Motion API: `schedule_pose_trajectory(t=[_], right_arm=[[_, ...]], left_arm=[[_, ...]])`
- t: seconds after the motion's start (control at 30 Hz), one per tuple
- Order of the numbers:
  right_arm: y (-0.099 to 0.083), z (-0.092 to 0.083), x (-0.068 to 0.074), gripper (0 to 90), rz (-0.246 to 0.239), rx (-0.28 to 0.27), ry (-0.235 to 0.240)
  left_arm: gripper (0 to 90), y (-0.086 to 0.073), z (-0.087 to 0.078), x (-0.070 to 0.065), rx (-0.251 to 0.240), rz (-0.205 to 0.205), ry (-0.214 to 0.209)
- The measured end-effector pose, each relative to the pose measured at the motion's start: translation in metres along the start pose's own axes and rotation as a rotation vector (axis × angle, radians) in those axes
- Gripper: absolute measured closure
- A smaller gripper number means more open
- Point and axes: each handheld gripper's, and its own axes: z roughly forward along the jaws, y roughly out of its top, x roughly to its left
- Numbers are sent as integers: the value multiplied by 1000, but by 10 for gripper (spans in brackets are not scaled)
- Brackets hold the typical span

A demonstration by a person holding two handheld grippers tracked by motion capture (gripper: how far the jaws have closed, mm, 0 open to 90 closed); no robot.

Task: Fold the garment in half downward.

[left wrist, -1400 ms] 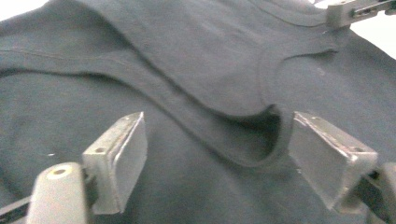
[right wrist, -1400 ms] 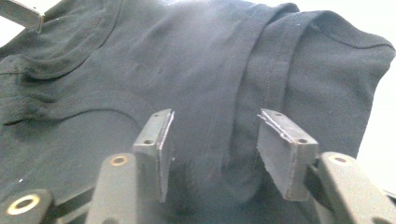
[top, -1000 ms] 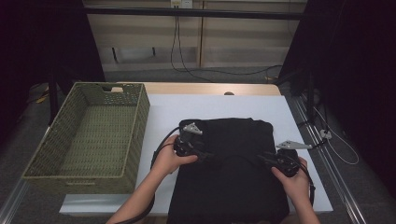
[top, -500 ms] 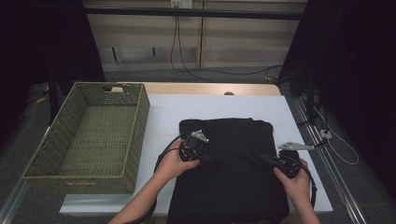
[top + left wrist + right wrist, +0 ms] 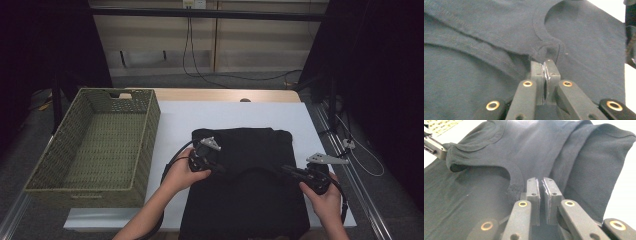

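Both jaws have just been closing & now pinch the black shirt at table centre, left gripper at collar's 9 o'clock, right gripper at 3, so a lift/fold looks ready, basket off at 9.

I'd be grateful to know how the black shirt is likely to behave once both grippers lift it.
The shirt will probably droop: it lies limp, in soft folds. It looks light, thin knit. Held only near the collar, the rest would likely hang and unfold.
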Motion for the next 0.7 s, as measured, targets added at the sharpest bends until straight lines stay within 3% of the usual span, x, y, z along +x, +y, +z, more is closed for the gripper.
schedule_pose_trajectory(t=[0.2, 0.4, 0.7], right_arm=[[-2, -8, 1, 845, -8, -3, 2], [-3, -16, 3, 845, -11, -6, 11], [-6, -28, 13, 845, -50, 0, 20]], left_arm=[[888, 2, -9, -7, -9, 20, -4], [889, -1, -13, -11, -6, 33, -35], [889, -3, -16, -18, 3, 39, -54]])
